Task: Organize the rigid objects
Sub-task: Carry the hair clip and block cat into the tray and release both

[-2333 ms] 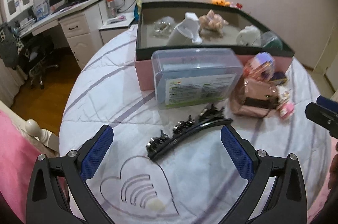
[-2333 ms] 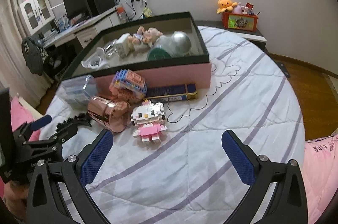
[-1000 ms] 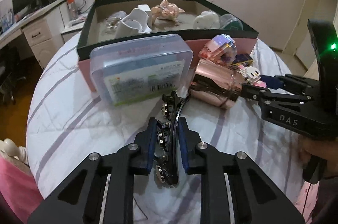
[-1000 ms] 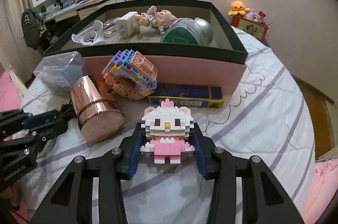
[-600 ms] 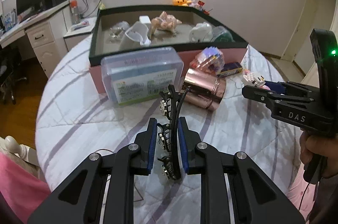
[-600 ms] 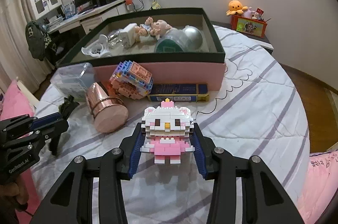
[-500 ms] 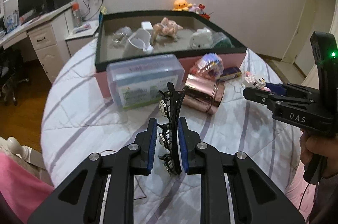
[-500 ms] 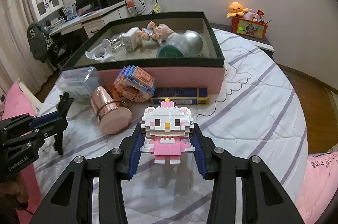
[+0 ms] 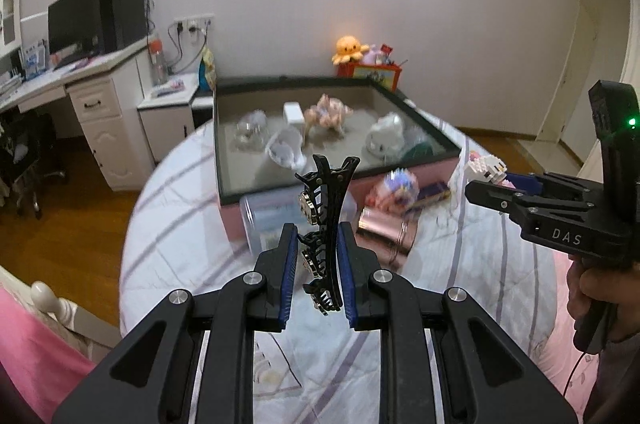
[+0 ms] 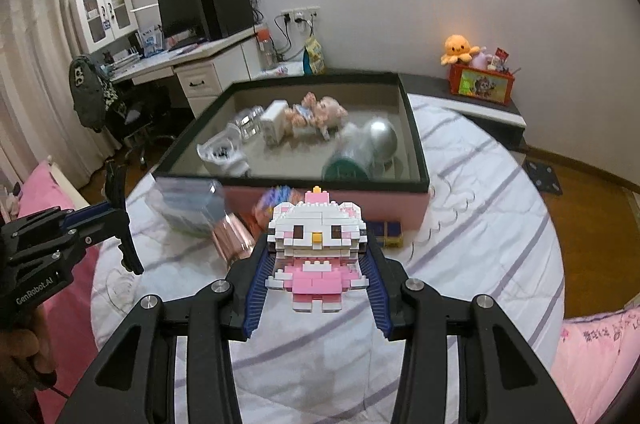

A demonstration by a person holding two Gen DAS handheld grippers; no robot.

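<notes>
Landmark: a large shallow box (image 9: 412, 111) with a dark rim and pink outer wall sits on a round bed with a white, purple-striped quilt (image 10: 480, 224); every place below is given relative to this box.
Left gripper: the left gripper (image 9: 318, 278) hangs in the air above the quilt, on the near side of the box and toward its left corner; its blue pads (image 9: 289, 276) are pressed together on a black hair clip.
Black hair clip: the black hair clip (image 9: 326, 224) stands upright between those pads, its forked top reaching up in front of the box's near rim, clear of the quilt.
Clear plastic case: a clear plastic case (image 10: 188, 205) lies on the quilt against the box's near wall, at its left end.
Rose-gold cup: a rose-gold cup (image 9: 386, 230) lies on its side on the quilt, just in front of the box's near wall, beside the clear case.
Colourful brick block: a colourful brick block (image 9: 394, 187), blurred, rests near the box's pink wall above the cup.
Inside the box: a doll (image 10: 320, 113), a silver ball (image 10: 382, 139), a white cup (image 10: 222, 151) and other small items lie on its floor.
Right gripper: the right gripper (image 10: 316, 278) is raised above the quilt in front of the box's near wall, toward its right end; its jaws are clamped on a brick-built cat figure.
Brick-built cat figure: the brick-built cat figure (image 10: 316, 246), white head and pink dress, is upright between the pads, off the quilt.
</notes>
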